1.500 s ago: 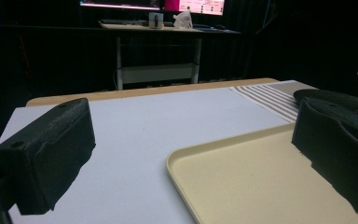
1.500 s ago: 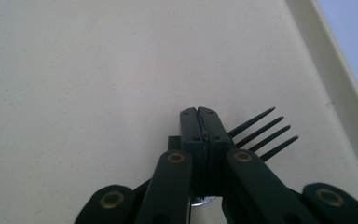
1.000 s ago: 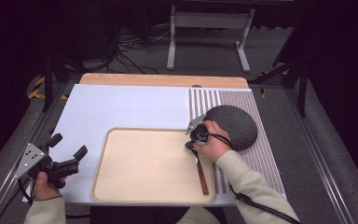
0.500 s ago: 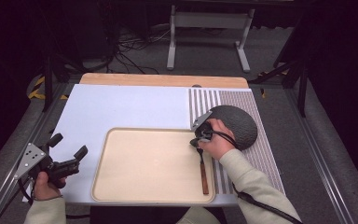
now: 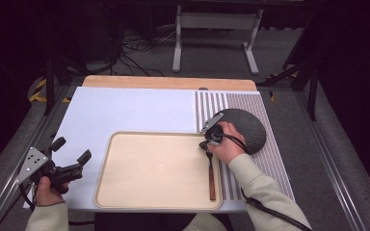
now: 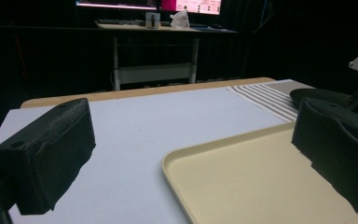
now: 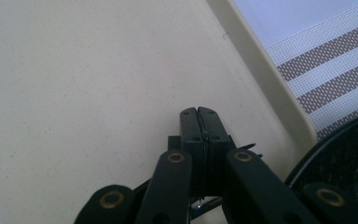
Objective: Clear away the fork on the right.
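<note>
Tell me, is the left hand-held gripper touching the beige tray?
Apart. In the high view the left hand-held gripper sits left of the tray with white mat between. The left gripper view shows its open jaws ahead of the rim, not on it.

Light falls from above onto the white table top [image 5: 125, 115], which reads bright and even, while everything around the table top sinks into near black. The cream tray [image 5: 156, 168] on the table top is evenly lit, with only faint shading inside its rim. In the left gripper view the 2 black pads [image 6: 46, 154] nearest the lens are soft (out of focus), and 1 bright screen [image 6: 149, 3] far beyond the table top is glaring. The right gripper view is grainy.
</note>
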A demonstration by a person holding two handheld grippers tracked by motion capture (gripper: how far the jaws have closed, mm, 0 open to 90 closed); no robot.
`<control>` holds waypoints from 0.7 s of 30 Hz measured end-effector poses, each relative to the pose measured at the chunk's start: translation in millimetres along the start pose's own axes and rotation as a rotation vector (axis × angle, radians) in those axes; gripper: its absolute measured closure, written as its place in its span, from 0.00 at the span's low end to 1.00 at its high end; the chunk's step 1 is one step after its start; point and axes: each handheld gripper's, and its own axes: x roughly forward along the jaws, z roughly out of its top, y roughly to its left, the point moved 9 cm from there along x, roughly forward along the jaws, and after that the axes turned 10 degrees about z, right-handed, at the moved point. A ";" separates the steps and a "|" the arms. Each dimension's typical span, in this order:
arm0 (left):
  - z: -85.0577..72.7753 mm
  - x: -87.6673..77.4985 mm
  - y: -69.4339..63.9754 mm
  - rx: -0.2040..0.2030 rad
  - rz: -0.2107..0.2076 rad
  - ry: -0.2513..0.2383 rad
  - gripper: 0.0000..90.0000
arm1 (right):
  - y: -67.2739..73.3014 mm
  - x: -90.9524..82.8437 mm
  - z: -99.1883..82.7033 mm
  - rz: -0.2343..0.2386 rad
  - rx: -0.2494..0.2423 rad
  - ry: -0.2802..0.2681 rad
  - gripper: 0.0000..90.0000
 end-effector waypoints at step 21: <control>-0.2 1.0 0.0 -0.001 0.000 -0.001 0.00 | 26.0 -38.2 31.1 -0.008 -0.054 -0.299 0.24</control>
